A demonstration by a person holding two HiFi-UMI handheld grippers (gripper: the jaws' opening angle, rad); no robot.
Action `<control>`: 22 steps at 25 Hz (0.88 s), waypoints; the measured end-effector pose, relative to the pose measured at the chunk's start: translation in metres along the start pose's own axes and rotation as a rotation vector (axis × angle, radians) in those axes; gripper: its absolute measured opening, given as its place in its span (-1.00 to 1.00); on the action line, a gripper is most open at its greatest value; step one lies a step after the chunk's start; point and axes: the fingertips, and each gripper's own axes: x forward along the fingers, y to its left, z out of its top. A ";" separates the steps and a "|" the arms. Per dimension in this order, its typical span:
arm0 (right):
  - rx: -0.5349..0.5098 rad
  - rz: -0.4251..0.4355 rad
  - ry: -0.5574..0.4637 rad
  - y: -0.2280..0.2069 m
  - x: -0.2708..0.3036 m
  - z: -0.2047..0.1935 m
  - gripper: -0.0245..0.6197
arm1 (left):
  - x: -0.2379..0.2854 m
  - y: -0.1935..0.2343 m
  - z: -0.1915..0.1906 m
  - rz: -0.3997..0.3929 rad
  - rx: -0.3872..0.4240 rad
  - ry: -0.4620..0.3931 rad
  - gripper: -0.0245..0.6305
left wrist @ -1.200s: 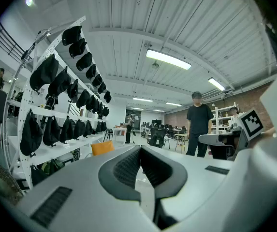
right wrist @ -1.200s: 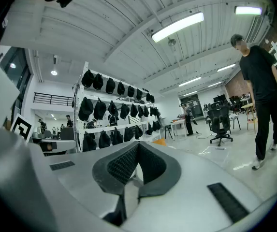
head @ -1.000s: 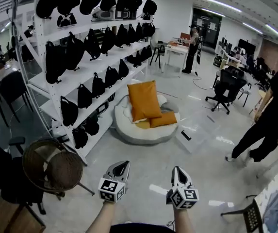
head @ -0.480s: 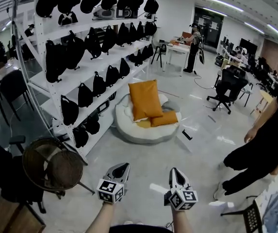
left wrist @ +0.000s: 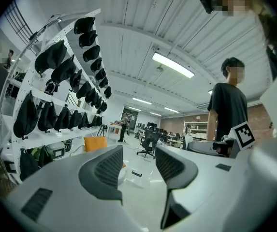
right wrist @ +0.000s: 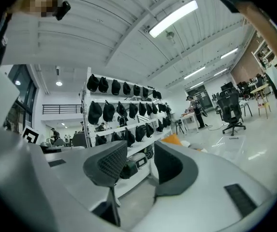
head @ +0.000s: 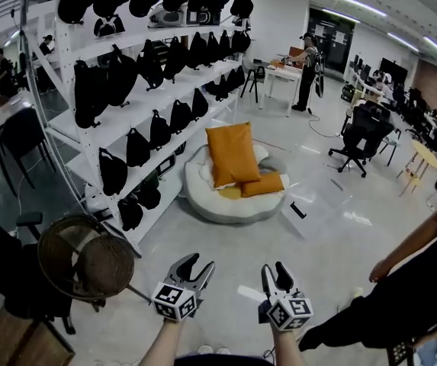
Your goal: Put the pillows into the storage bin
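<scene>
Two orange pillows lie on a round grey floor cushion [head: 210, 200] by the shelves: a large pillow [head: 232, 153] leaning upright and a small pillow [head: 263, 184] flat beside it. A clear, low bin-like box [head: 315, 205] sits on the floor to their right. My left gripper [head: 195, 264] and right gripper [head: 273, 269] hover side by side low in the head view, far short of the pillows. Both sets of jaws are opening, with nothing between them. The large pillow [left wrist: 95, 143] shows far beyond my left gripper [left wrist: 138, 163]. An orange pillow [right wrist: 173, 139] also shows past my right gripper [right wrist: 140, 161].
A tall white shelf rack [head: 138, 109] hung with black bags runs along the left. A round wicker chair [head: 88, 258] stands at the near left. A person in black [head: 401, 292] is close on my right. An office chair [head: 359, 132] and desks stand farther back.
Both grippers' jaws, shut before, now stand parted. The person in black on the right has moved nearer, toward the lower right corner.
</scene>
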 end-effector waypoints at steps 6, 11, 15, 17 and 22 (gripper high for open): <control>0.017 0.002 -0.007 0.010 0.012 -0.001 -0.26 | -0.003 0.016 0.004 0.003 -0.005 -0.010 -0.21; 0.027 -0.033 -0.008 0.009 0.014 -0.007 -0.24 | 0.000 0.026 0.006 -0.017 -0.003 -0.023 -0.20; 0.029 -0.043 -0.019 0.004 0.031 -0.003 -0.24 | 0.013 0.039 0.011 -0.028 -0.005 -0.031 -0.20; 0.037 -0.044 -0.034 -0.001 0.042 0.003 -0.24 | 0.022 0.045 0.011 -0.029 -0.003 -0.029 -0.20; 0.037 -0.036 -0.057 -0.014 0.089 0.017 -0.24 | 0.058 0.077 0.018 -0.009 0.021 -0.039 -0.19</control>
